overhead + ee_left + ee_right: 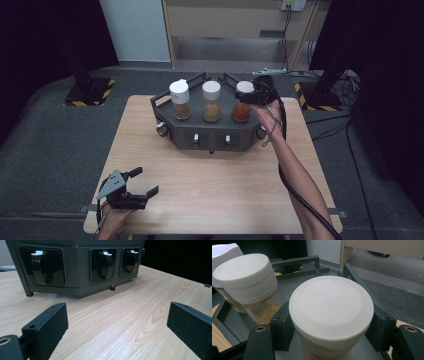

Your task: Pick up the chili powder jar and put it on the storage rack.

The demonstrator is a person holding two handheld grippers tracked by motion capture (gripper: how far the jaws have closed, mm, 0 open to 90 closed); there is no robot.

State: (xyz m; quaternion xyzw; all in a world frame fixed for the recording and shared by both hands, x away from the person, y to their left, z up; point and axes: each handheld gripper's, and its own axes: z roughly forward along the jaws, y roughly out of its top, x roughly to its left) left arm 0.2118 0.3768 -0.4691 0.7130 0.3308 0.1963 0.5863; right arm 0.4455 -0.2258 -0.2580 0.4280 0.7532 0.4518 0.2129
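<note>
A dark grey spice rack (pixel 210 135) stands at the table's far middle with three white-capped jars on it. My right gripper (pixel 246 94) is shut on the white cap (pixel 331 305) of the right jar (pixel 241 112), which holds red powder; both pads press its sides. The middle jar (pixel 211 102) (pixel 249 282) holds yellow-brown powder, and the left jar (pixel 180 99) brown powder. My left gripper (pixel 142 181) rests open at the table's near left corner, nothing between its jaws (pixel 117 327). The rack's front face (pixel 82 267) shows several dispenser slots.
The wooden table (pixel 210 190) has bare room between the rack and its near edge. A cable (pixel 287 175) trails along the right forearm. Grey floor surrounds the table, with black stands at both far sides.
</note>
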